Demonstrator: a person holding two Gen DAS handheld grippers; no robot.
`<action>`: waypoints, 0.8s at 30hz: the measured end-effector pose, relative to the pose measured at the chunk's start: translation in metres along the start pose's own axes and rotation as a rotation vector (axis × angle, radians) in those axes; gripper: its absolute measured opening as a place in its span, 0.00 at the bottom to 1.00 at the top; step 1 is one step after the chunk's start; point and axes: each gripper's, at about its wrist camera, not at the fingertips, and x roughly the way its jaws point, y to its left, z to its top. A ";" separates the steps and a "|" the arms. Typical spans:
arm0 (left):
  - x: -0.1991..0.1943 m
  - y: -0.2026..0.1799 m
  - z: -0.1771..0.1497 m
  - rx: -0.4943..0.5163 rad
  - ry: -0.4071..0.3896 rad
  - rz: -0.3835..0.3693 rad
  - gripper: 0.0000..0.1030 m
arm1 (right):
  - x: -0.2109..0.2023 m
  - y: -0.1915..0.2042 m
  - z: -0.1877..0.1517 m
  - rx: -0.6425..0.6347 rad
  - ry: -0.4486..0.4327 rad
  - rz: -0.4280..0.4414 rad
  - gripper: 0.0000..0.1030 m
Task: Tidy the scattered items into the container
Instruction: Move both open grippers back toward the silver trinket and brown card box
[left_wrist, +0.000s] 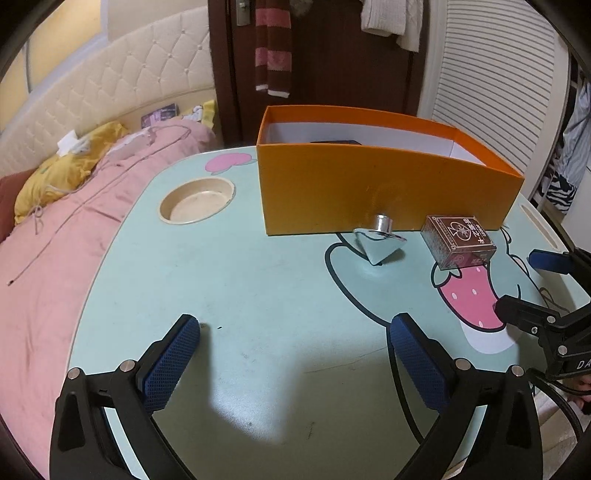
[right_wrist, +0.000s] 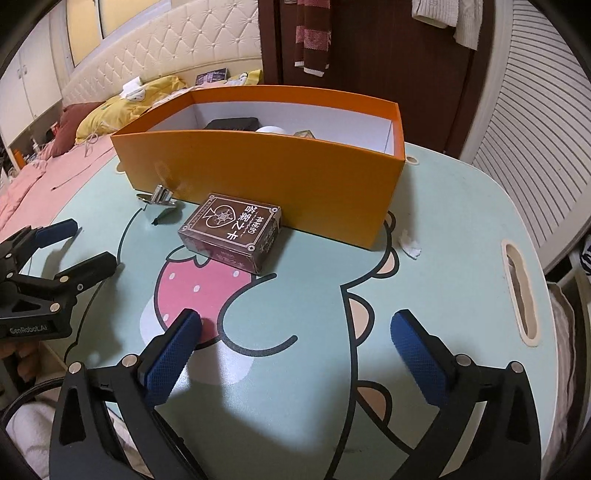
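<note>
Orange box (right_wrist: 258, 177): open-topped, on the far part of the mint-green cartoon bench (left_wrist: 258, 295), a few items already inside. Left tongs (left_wrist: 295, 354): angled down over bare benchtop, jaws spread wide, holding nothing. Right tongs (right_wrist: 295, 354): same downward tilt, jaws wide, empty. Brown card pack (right_wrist: 231, 232): flat, just before the box wall. Silver spinning top (left_wrist: 380, 243): tipped over, beside the pack.

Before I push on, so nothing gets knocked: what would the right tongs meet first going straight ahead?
Probably the bare mint-green tabletop; beyond it stands the brown card box. Depth is unclear.
</note>
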 end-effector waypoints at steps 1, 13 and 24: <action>0.000 0.000 0.001 -0.001 0.009 0.001 0.99 | 0.000 0.000 0.000 0.000 -0.001 0.001 1.00; 0.009 -0.039 0.044 0.119 0.006 -0.013 0.93 | -0.002 0.001 0.002 -0.003 -0.004 0.011 1.00; 0.030 -0.034 0.055 0.063 0.037 -0.124 0.32 | -0.002 0.002 0.000 -0.005 -0.006 0.012 1.00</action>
